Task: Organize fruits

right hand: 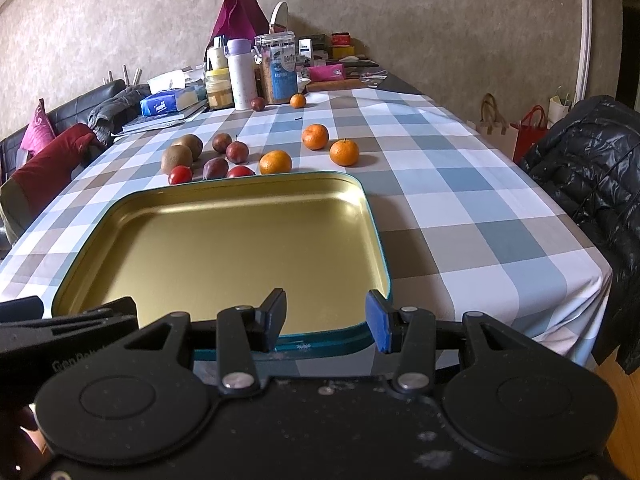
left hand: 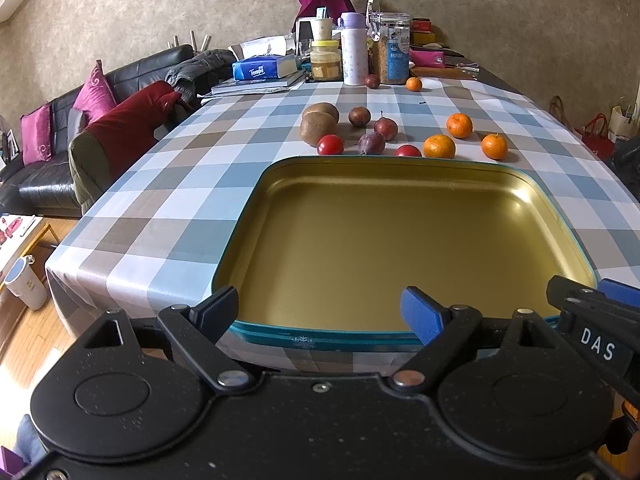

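Both my left claw [left hand: 320, 312] and right claw [right hand: 326, 320] gape wide and empty at the bottom of their frames over the near rim of the shallow gold-lined teal tin tray [left hand: 256, 192], with the oranges [left hand: 439, 146], red tomatoes [left hand: 330, 145], brown kiwis [left hand: 318, 128] and what look like dark plums [left hand: 372, 142] scattered beyond its far edge, mid-frame, on the checked tablecloth [left hand: 160, 208].

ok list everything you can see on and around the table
tin: 1, gold inside, teal rim, near end of table, empty
oranges: 4, three behind the tin, one far back
kiwis: 2, brown, behind tin, left
plums: 4, dark red, three mid group, one by the jars
tomatoes: 2, red, just behind tin rim
tablecloth: 1, blue-grey check
bottle: 1, white, lilac cap, far end
jars: 2, far end
tissue pack: 1, blue
sofa: 1, black, left
jacket: 1, black, right
left gripper: open
right gripper: open
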The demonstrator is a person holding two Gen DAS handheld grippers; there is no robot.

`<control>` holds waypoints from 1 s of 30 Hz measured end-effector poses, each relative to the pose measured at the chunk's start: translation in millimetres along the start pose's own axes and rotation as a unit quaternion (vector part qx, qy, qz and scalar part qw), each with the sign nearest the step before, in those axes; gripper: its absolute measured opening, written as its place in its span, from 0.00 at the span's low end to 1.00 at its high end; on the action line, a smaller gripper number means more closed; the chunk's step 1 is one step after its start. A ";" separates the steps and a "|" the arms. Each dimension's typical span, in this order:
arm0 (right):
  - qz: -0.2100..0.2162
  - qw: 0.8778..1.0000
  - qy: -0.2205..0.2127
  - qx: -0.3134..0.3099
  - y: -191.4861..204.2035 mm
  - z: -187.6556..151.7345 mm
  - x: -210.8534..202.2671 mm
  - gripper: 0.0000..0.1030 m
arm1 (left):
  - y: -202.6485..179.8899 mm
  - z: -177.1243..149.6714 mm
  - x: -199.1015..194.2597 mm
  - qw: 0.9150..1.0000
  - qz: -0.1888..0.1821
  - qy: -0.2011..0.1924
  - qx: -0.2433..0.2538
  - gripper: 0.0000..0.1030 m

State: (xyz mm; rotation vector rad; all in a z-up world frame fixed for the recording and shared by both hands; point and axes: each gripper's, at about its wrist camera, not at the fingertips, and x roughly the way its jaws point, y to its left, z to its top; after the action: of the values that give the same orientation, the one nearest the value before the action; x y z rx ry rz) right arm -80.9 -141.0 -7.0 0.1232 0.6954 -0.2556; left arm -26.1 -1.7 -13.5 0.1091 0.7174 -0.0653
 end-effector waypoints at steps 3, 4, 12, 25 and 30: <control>0.001 1.000 0.003 0.000 -0.1 -0.1 0.7 0.45 | 0.0 0.0 0.0 1.000 0.000 0.000 0.001 0.86; 0.002 1.000 0.005 0.000 -0.5 -0.1 0.8 0.45 | -0.1 -0.3 -0.2 1.000 0.000 0.000 0.001 0.86; 0.005 1.000 0.018 0.001 -0.3 0.4 2.6 0.45 | 1.3 -3.2 -0.6 1.000 -0.007 0.006 -0.001 0.86; 0.017 0.999 0.042 -0.008 -0.3 9.6 1.7 0.45 | 14.5 12.5 1.0 0.999 -0.028 0.026 -0.017 0.79; 0.030 0.998 0.056 -0.015 -0.8 30.6 1.5 0.45 | 27.8 33.5 8.2 0.997 -0.059 0.053 -0.024 0.79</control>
State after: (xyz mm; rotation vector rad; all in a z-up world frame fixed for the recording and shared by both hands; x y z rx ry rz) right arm -61.1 -148.0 15.3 0.1300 0.8057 -0.1818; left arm 4.6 21.6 8.3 0.0231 0.8305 -0.1566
